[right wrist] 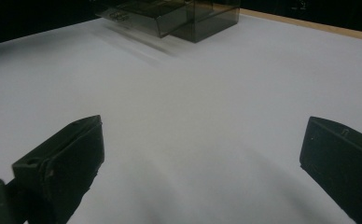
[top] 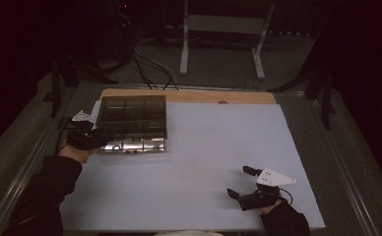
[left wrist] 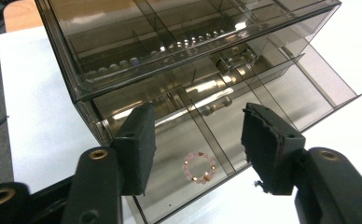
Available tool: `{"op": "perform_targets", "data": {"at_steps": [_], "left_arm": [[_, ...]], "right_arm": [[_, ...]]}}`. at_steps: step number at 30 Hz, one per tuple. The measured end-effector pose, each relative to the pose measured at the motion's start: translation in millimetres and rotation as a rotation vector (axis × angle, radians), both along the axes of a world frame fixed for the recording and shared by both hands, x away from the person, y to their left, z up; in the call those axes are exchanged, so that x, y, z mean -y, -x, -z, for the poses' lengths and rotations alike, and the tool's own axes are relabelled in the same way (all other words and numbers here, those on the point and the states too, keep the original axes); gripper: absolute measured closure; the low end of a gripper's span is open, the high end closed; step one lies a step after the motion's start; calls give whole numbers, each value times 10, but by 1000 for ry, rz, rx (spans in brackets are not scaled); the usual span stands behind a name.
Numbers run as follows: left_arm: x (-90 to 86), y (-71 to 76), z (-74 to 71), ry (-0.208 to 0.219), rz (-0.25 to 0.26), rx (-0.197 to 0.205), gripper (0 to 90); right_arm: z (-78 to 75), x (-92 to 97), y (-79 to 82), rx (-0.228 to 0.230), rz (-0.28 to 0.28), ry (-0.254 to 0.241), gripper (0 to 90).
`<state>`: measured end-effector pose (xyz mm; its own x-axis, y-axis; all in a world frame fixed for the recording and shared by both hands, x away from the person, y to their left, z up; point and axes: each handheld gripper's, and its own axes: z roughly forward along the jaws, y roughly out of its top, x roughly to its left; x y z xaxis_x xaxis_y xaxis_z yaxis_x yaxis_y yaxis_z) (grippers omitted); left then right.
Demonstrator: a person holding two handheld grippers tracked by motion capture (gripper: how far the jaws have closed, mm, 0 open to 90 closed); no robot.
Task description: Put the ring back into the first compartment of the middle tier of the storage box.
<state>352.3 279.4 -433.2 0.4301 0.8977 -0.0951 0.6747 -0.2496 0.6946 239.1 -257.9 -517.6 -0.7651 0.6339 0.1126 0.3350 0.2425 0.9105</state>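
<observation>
On the white sheet (top: 199,162) that covers the table sits a smoky, see-through plastic box (top: 132,115), square-edged and glossy, split by thin walls into compartments. Its lower drawer (left wrist: 244,121) is pulled out toward the person, and the hard plastic throws bright glints. Rows of small round beads show dimly through the upper tier. Lying flat on the floor of the near-left drawer compartment is a bracelet (left wrist: 199,166): a small ring of pale pink beads with a few gold ones, touching neither wall.

Above that drawer hangs the left gripper (left wrist: 198,140), its matte black pads (left wrist: 139,144) partly spread with nothing between them; the bracelet lies below the gap, untouched. One pad has a rough, frayed edge.

Well apart, near the sheet's front right corner, the right gripper (top: 242,182) is held with its jaws wide and empty over bare sheet, a grey three-cornered plate (top: 276,177) on top.
</observation>
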Motion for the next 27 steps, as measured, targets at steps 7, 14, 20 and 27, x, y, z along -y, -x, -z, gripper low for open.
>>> {"op": "perform_targets", "data": {"at_steps": [7, 14, 20, 27], "left_arm": [[8, 44, -75, -8, 0, 12, 396], [56, 74, -117, -29, 5, 13, 258], [85, 82, -157, 8, 18, 6, 150], [215, 120, -163, 11, 130, 1, 9]], "right_arm": [[4, 1, -1, -4, 1, -2, 0], [3, 0, 1, -5, 2, 0, 0], [5, -2, 0, -4, 0, 3, 0], [3, -1, 4, -3, 0, 4, 0]]}}
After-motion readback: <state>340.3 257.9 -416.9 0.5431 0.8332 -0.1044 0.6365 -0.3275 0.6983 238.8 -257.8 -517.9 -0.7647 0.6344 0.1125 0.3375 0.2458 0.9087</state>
